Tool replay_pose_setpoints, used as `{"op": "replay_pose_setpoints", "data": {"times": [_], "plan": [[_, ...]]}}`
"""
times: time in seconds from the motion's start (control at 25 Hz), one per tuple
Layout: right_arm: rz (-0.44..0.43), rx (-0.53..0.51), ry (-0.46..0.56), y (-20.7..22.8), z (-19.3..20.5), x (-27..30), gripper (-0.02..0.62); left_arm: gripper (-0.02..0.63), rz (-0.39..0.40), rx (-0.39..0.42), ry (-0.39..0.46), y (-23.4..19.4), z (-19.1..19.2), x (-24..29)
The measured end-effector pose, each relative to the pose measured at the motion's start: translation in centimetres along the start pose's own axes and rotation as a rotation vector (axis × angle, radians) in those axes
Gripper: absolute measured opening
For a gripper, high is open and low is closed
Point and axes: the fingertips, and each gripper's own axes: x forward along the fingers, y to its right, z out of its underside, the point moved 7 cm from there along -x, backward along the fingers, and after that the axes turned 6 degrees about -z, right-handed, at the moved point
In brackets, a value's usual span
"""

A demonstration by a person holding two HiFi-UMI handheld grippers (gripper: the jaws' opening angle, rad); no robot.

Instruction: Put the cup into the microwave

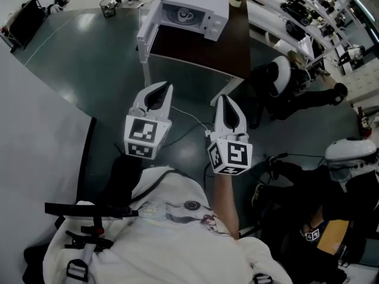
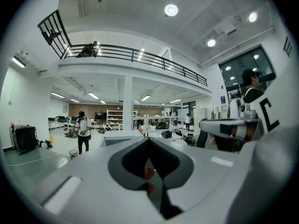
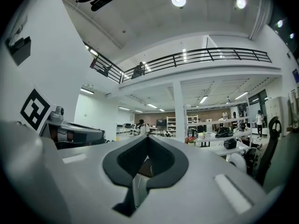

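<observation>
Left gripper (image 1: pixel 161 89): jaws brought together tip to tip, nothing between them. This is confirmed in the left gripper view, where the two tips meet over a bare dark recess. Its marker cube (image 1: pixel 144 136) sits at the near end.

Right gripper (image 1: pixel 222 100): jaws likewise together and empty, as the right gripper view shows. Its marker cube (image 1: pixel 231 155) is near the operator's forearm. The two grippers are held side by side, apart from each other, above the dark floor (image 1: pixel 89 58) and well short of the table.

Table (image 1: pixel 195 49): dark-topped, far from the grippers. The microwave (image 1: pixel 204 7) stands at its far end, white, with its door (image 1: pixel 147 35) swung open to the left.

Cup (image 1: pixel 185 16): white, standing inside the microwave cavity. Neither gripper touches it.

Surroundings: the operator's white shirt (image 1: pixel 177 235) fills the near edge. A white helmet (image 1: pixel 279 74) lies to the right of the table.
</observation>
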Motion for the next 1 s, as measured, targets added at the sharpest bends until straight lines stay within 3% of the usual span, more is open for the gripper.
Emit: {"op": "replay_pose_setpoints", "data": {"times": [1.0], "plan": [[-0.017,-0.031,-0.015,0.5,0.6,0.0,-0.002,0.0,-0.005,-0.004,-0.014,0.4,0.9,1.2]]}}
